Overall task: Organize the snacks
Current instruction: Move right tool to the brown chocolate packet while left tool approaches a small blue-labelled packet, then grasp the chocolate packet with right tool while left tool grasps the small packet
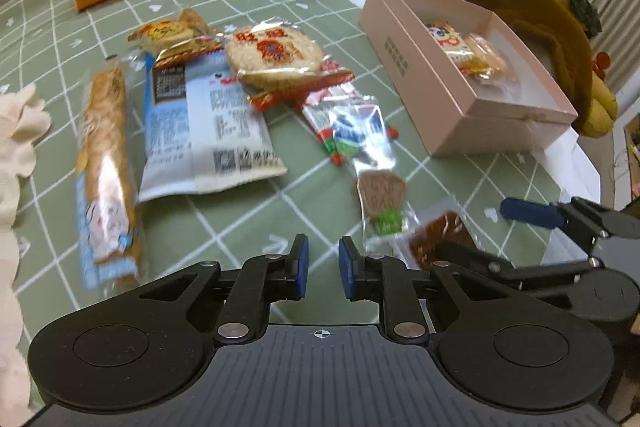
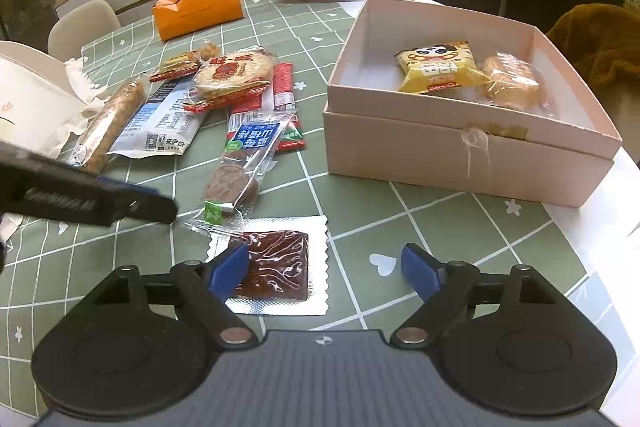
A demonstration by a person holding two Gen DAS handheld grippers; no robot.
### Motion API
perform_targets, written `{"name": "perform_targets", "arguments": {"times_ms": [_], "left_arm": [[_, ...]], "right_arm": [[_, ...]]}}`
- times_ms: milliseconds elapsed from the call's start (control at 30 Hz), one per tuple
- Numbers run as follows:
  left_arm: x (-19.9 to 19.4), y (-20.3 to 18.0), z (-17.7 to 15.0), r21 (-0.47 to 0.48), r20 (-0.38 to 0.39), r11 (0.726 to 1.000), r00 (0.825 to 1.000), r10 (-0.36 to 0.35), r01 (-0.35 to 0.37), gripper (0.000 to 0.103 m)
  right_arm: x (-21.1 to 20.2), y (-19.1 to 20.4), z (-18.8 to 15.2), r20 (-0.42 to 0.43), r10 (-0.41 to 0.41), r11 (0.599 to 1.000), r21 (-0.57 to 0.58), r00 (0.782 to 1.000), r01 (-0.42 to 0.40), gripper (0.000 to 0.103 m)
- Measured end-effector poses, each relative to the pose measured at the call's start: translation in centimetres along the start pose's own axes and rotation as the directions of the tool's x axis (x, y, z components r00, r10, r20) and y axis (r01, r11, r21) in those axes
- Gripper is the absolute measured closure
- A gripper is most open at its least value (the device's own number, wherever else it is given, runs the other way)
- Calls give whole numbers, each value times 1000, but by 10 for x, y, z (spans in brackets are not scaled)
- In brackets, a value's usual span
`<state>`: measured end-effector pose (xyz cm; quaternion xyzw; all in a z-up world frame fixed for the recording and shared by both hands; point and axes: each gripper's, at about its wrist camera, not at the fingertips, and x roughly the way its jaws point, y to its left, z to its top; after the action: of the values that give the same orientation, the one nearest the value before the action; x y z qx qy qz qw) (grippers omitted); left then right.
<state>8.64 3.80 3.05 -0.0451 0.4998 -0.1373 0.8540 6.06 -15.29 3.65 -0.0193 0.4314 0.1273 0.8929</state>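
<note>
Foil-edged brown snack point(image 2: 276, 269) lay flat under the right gripper point(image 2: 324, 269), whose fingers were spread wide, one over its left edge. Beyond it, the pink box point(image 2: 460, 151) held a yellow packet point(image 2: 436, 71) and a cake point(image 2: 512, 81). Left gripper point(image 1: 323, 269) hung empty, slightly parted.

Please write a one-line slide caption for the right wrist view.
Open right gripper hovers over a silver-edged dark snack packet, near a pink box holding two snacks.

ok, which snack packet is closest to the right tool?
The square silver-edged packet with the dark brown slab, right at the open right tool; the other loose packets lie farther back.
</note>
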Motion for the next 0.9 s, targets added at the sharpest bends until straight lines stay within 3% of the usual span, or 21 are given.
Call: {"name": "perform_targets", "arguments": {"times_ms": [433,500,567,600,800,900], "left_arm": [[-9,2,-16,-46,-12,999,1000,-8,8,82],[-10,4,-18,-59,-15,997,999,-40,39,82],[-10,5,-21,-66,-16,996,998,-65,63,82],[-10,5,-21,-70,-16,995,997,-73,71,82],[-8,1,-21,-74,-25,993,995,-95,93,82],[-6,-4,-20,-54,-26,994,995,-98,96,82]], "right_arm": [[16,11,15,14,-71,997,33,997,70,13],[14,13,15,16,-67,998,16,998,66,21],[7,12,13,13,-44,999,-4,999,44,41],[4,11,11,7,-37,999,-18,999,37,42],[-15,-13,-9,2,-52,998,-22,999,52,40],[-21,-28,-19,9,-96,995,12,995,96,23]]}}
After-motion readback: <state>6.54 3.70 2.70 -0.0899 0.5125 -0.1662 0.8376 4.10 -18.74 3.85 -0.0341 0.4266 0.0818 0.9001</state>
